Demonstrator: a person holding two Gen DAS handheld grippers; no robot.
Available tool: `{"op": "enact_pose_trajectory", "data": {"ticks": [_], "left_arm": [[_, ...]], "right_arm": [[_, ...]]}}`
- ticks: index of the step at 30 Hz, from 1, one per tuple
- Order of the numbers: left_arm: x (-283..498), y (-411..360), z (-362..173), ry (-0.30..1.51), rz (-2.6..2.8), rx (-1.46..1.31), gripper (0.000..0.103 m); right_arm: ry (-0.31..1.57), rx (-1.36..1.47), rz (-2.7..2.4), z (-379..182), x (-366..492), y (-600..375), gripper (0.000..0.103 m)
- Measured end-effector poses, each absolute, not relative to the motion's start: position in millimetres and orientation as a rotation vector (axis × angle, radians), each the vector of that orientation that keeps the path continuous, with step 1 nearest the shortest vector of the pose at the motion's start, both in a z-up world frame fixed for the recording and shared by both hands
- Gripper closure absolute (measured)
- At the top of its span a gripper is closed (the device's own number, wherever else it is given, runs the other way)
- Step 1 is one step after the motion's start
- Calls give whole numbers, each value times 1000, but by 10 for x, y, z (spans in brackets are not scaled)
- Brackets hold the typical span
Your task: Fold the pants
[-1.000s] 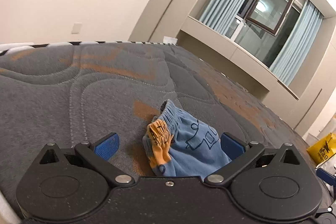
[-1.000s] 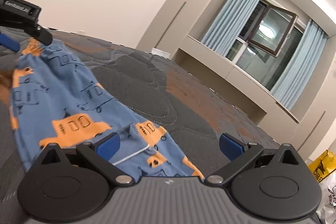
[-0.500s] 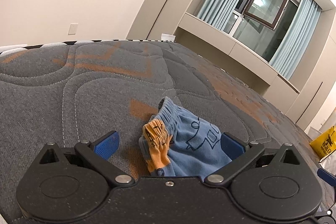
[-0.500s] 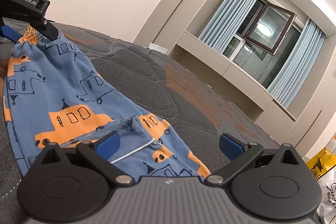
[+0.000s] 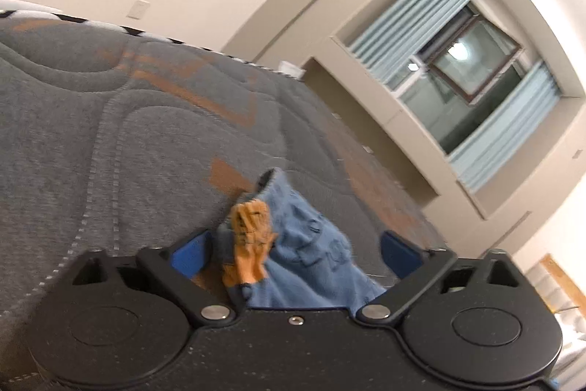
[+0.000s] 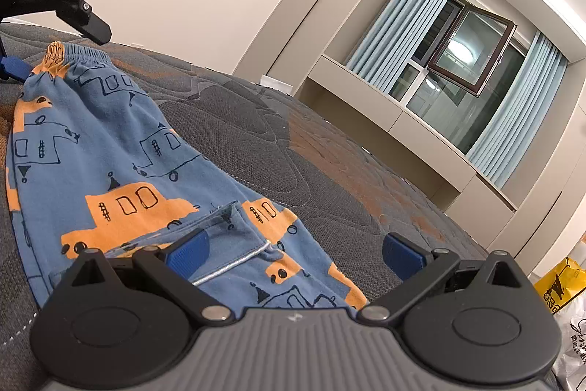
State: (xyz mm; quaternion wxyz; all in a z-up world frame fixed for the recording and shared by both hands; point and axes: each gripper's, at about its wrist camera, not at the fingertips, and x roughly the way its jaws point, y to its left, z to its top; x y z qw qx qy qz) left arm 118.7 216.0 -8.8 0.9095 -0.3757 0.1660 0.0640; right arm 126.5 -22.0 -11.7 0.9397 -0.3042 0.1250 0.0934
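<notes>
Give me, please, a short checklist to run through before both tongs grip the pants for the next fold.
1. Waistband between left tongs: ok, the bunched elastic end of the blue cotton pants with orange vehicle prints lies between the closing jaws.
2. Left pads pressing fabric: not ok, gap visible.
3. Leg end between right tongs: ok, fabric lies there.
4. Right tongs gripping: not ok, jaws wide apart.
5. Pants flat on the grey quilted mattress: ok along the leg; waistband bunched.
6. Both layers caught: cannot tell.
</notes>
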Motion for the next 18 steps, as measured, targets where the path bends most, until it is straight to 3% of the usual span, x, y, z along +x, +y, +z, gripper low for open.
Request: {"op": "enact_pose_trajectory", "data": {"ticks": [5,7,8,9,12,18], "left_arm": [[1206,2173,-75,369,192,-766,33],[1201,2196,-79,373,210,-778,49],[1204,2206,-84,376,218,-777,67],[1221,2215,-92,385,230,-770,76],[1228,2205,-74,384,231,-758,83],[1192,2029,162,311,195,-684,85]], "right_arm": [[252,-623,190,-120,1257,-223,0],[250,-624,191,-122,1254,-221,0],[250,-624,191,-124,1254,-220,0],[250,-623,191,-124,1255,-220,0],[248,-626,189,-128,1252,-214,0],[244,-627,189,-133,1225,-202,0]]}}
